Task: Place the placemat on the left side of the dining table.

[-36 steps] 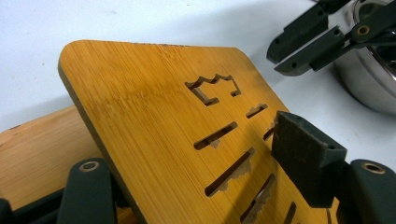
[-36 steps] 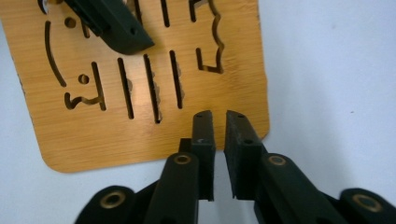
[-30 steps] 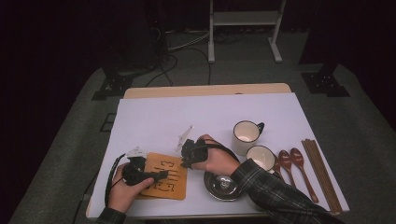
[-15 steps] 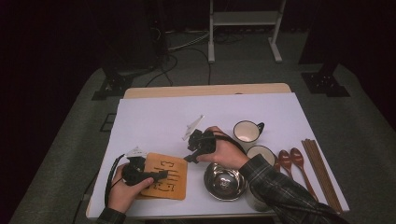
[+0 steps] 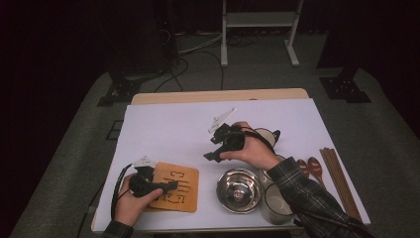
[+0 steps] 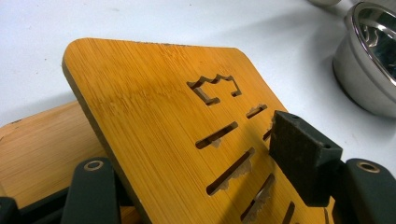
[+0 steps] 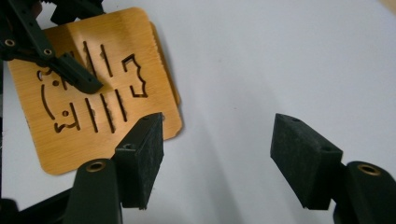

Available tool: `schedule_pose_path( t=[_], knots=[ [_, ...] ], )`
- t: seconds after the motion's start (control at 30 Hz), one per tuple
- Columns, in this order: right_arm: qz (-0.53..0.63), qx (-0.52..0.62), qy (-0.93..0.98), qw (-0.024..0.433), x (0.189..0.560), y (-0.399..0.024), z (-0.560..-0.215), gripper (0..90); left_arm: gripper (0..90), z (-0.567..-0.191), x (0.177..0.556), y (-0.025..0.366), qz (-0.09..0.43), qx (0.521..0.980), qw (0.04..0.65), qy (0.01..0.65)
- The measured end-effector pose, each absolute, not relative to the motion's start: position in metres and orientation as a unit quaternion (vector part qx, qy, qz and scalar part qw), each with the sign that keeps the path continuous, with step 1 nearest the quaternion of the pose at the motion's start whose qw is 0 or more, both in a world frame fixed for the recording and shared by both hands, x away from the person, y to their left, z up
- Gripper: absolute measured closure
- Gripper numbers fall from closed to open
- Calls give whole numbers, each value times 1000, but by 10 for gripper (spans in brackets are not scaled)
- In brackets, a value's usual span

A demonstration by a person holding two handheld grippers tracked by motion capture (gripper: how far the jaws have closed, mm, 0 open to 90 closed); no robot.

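The bamboo trivet (image 5: 173,187), near the tabletop's front left corner, looks light, stiff and smooth; the left gripper (image 5: 161,188) clamps its tilted top piece (image 6: 154,121) by the edge, a sensible hold. The right gripper (image 5: 214,148), jaws just opened with nothing between, hovers above the white tabletop (image 5: 168,129) by a steel bowl (image 5: 239,190). Dark room beyond.

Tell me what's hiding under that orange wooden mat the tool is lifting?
Another bamboo mat lies under the lifted bamboo mat, which the left tool grips. Most of the lower one is covered.

Orange bamboo coaster (image 5: 173,187) with cut-out slots, silver bowl (image 5: 239,190), white table (image 5: 173,129)
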State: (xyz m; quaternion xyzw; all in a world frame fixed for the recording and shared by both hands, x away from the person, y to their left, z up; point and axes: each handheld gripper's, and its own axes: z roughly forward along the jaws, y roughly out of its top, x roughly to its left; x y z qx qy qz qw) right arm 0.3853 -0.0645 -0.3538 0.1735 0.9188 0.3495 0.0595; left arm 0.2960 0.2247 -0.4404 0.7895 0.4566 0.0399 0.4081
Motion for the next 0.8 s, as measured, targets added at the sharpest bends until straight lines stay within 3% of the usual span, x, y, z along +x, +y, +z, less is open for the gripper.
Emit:
schedule_pose_path(
  t=[0.4, 0.8],
  knots=[
    [358, 201, 909, 78, 400, -87, -346, 254, 334, -440, 296, 225, 40, 791, 408, 454],
    [370, 240, 892, 98, 417, -114, -339, 252, 339, -440, 296, 226, 39, 792, 408, 453]
  ],
)
